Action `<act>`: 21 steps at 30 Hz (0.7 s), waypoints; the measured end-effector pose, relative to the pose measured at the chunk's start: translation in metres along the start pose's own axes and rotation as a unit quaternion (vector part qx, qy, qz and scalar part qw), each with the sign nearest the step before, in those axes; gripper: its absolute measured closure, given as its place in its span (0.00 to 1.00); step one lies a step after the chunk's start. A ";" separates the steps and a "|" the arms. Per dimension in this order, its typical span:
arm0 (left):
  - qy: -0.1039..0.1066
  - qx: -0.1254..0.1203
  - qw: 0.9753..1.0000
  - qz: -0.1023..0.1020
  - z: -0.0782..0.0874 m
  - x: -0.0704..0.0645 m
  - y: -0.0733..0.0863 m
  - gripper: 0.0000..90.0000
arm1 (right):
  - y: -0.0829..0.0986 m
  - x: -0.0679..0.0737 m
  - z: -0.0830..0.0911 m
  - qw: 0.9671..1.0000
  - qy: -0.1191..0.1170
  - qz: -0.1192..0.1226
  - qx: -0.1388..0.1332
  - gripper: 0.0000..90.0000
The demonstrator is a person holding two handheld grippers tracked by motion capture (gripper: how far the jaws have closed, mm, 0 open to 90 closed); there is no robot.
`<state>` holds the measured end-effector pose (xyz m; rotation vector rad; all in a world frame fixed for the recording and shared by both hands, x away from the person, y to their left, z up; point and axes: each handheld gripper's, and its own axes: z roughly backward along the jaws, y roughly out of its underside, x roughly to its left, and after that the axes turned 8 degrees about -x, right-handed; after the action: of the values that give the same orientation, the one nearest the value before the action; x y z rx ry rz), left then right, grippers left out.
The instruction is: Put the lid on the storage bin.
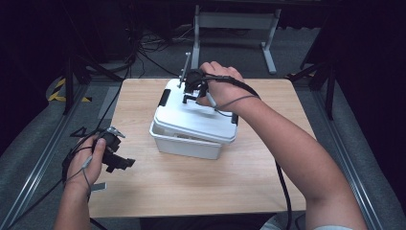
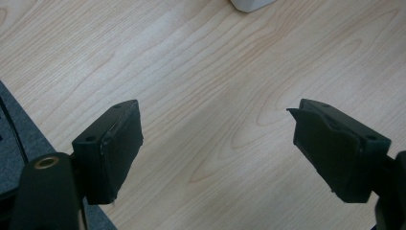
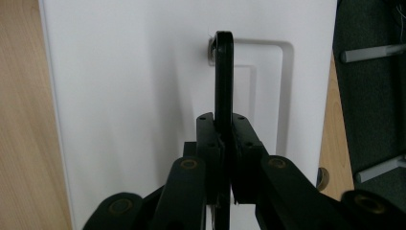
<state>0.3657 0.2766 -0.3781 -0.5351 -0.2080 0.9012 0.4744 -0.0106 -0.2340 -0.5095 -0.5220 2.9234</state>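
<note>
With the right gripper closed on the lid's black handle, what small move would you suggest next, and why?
Probably lift straight up a little. The right gripper is clamped on the raised handle, and the lid already sits askew on the white box, so it looks free to come off.

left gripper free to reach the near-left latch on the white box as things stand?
Probably yes. The left gripper is open and holds nothing, above bare table left of the white box. Nothing lies between it and the black latch. The right gripper is clamped on the lid handle, farther back.
</note>
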 end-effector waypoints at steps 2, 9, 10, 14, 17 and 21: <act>0.000 0.000 1.000 0.000 0.000 0.001 0.000 0.20 | -0.006 0.002 -0.006 1.000 -0.006 0.008 0.004 0.95; 0.002 -0.001 1.000 0.001 0.000 0.002 0.002 0.20 | -0.019 0.008 -0.019 1.000 -0.012 0.017 0.002 0.95; 0.001 -0.001 1.000 0.001 0.000 0.002 0.002 0.20 | -0.020 0.008 -0.021 1.000 -0.013 0.018 0.005 0.95; 0.001 -0.001 1.000 0.002 0.000 0.003 0.002 0.20 | -0.024 0.009 -0.028 1.000 -0.014 0.021 0.006 0.95; 0.002 -0.002 1.000 0.001 0.000 0.003 0.003 0.20 | -0.026 0.009 -0.033 1.000 -0.015 0.018 0.011 0.95; 0.002 -0.001 1.000 0.004 0.000 0.003 0.003 0.20 | -0.027 0.007 -0.038 0.999 -0.018 0.022 0.017 0.95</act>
<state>0.3657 0.2803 -0.3798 -0.5398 -0.2025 0.9072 0.4825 0.0281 -0.2597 -0.4715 -0.4715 2.9836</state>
